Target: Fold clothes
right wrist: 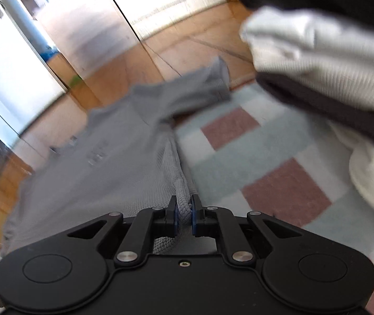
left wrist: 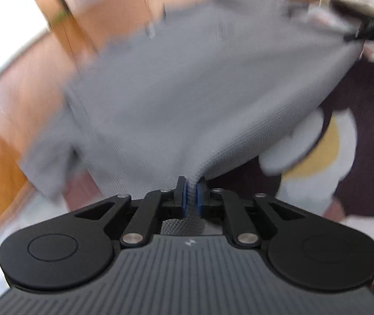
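Observation:
A grey knit shirt [left wrist: 187, 84] hangs stretched in the air between my two grippers. My left gripper [left wrist: 192, 197] is shut on one edge of the grey shirt, with cloth bunched between the blue pads. My right gripper [right wrist: 184, 216] is shut on another edge of the grey shirt [right wrist: 108, 162]. One sleeve [right wrist: 213, 81] points away toward the floor. In the left wrist view the right gripper [left wrist: 365, 26] shows at the top right, holding the shirt's far corner. Both views are blurred by motion.
A checked rug [right wrist: 252, 162] in pale blue, white and dull red lies below on a wooden floor [right wrist: 187, 44]. A white and dark garment [right wrist: 331, 60] fills the right wrist view's upper right. A dark cloth with a white and yellow print [left wrist: 344, 144] lies at right.

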Demonstrator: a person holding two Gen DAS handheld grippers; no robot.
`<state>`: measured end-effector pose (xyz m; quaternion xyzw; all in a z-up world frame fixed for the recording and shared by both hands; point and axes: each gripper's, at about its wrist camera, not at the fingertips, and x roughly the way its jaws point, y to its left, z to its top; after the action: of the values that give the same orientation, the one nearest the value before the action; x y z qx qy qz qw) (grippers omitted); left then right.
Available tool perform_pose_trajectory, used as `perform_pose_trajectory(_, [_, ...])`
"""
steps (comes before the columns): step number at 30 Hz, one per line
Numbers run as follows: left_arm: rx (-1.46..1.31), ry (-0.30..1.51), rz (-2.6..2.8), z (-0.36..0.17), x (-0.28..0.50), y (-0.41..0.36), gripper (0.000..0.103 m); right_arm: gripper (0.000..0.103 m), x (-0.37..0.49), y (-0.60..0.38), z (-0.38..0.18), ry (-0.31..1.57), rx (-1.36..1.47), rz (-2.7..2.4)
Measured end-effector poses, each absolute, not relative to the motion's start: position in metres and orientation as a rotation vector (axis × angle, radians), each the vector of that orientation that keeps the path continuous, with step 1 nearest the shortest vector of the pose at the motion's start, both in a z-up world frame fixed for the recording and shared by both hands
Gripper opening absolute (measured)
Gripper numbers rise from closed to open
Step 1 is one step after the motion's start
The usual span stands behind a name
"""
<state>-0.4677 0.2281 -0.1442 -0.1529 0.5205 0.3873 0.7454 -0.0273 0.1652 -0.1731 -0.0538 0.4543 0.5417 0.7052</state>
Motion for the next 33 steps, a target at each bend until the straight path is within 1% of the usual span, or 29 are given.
perform_pose_trajectory(1, [-0.361, 1.174, 0.840, -0.153, -0.466, 0.230, 0.016, 0.011, -0.028, 0.167, -0.177, 1.005, -0.131, 1.194])
perform_pose_trajectory(2, [-0.374, 1.188, 0.836, -0.157, -0.465, 0.231, 0.019, 0.012, -0.029, 0.168, -0.180, 0.995, -0.150, 1.189])
perform_pose_trajectory(3, [-0.381, 1.169, 0.836, -0.152, -0.466, 0.233, 0.027, 0.017, -0.031, 0.169, -0.182, 0.982, -0.172, 1.185])
perform_pose_trajectory(4, [-0.398, 1.130, 0.839, -0.145, -0.470, 0.234, 0.033, 0.020, -0.033, 0.171, -0.184, 0.970, -0.193, 1.181])
perform_pose_trajectory(5, [-0.436, 1.080, 0.849, -0.136, -0.477, 0.238, 0.046, 0.025, -0.035, 0.171, -0.183, 0.952, -0.221, 1.175])
perform_pose_trajectory(6, [-0.484, 1.024, 0.863, -0.127, -0.486, 0.244, 0.051, 0.030, -0.037, 0.172, -0.181, 0.931, -0.250, 1.167])
perform_pose_trajectory(7, [-0.532, 0.968, 0.875, -0.117, -0.496, 0.249, 0.052, 0.032, -0.038, 0.172, -0.179, 0.910, -0.279, 1.159])
perform_pose_trajectory(8, [-0.581, 0.909, 0.903, -0.109, -0.507, 0.255, 0.052, 0.038, -0.040, 0.171, -0.174, 0.868, -0.302, 1.128])
perform_pose_trajectory(9, [-0.630, 0.848, 0.941, -0.101, -0.519, 0.261, 0.055, 0.040, -0.042, 0.170, -0.168, 0.818, -0.321, 1.088])
perform_pose_trajectory(11, [-0.715, 0.734, 1.049, -0.090, -0.549, 0.280, 0.062, 0.041, -0.051, 0.172, -0.154, 0.694, -0.366, 1.041])
perform_pose_trajectory(12, [-0.756, 0.698, 1.121, -0.087, -0.564, 0.291, 0.064, 0.041, -0.056, 0.173, -0.147, 0.629, -0.388, 1.020])
perform_pose_trajectory(14, [-0.837, 0.653, 1.288, -0.085, -0.592, 0.316, 0.064, 0.042, -0.074, 0.187, -0.137, 0.596, -0.423, 1.116])
perform_pose_trajectory(16, [-0.854, 0.596, 1.416, -0.083, -0.614, 0.337, 0.064, 0.042, -0.099, 0.204, -0.131, 0.595, -0.451, 1.249])
perform_pose_trajectory(17, [-0.862, 0.566, 1.447, -0.083, -0.623, 0.347, 0.066, 0.042, -0.116, 0.214, -0.131, 0.610, -0.460, 1.328])
perform_pose_trajectory(18, [-0.900, 0.540, 1.446, -0.089, -0.630, 0.357, 0.068, 0.041, -0.134, 0.224, -0.130, 0.625, -0.469, 1.407])
perform_pose_trajectory(21, [-1.059, 0.475, 1.430, -0.115, -0.651, 0.384, 0.068, 0.041, -0.187, 0.254, -0.128, 0.666, -0.500, 1.633])
perform_pose_trajectory(23, [-1.113, 0.438, 1.515, -0.132, -0.658, 0.379, 0.068, 0.041, -0.229, 0.272, -0.130, 0.678, -0.542, 1.759])
perform_pose_trajectory(25, [-1.172, 0.353, 1.546, -0.149, -0.670, 0.369, 0.067, 0.041, -0.272, 0.284, -0.132, 0.645, -0.615, 1.859])
perform_pose_trajectory(28, [-1.272, 0.240, 1.449, -0.167, -0.686, 0.363, 0.066, 0.041, -0.326, 0.295, -0.132, 0.556, -0.746, 1.980])
perform_pose_trajectory(30, [-1.271, 0.221, 1.395, -0.174, -0.688, 0.367, 0.068, 0.041, -0.351, 0.298, -0.133, 0.501, -0.816, 2.036])
perform_pose_trajectory(33, [-1.285, 0.253, 1.397, -0.185, -0.682, 0.381, 0.068, 0.041, -0.373, 0.303, -0.134, 0.465, -0.890, 2.086])
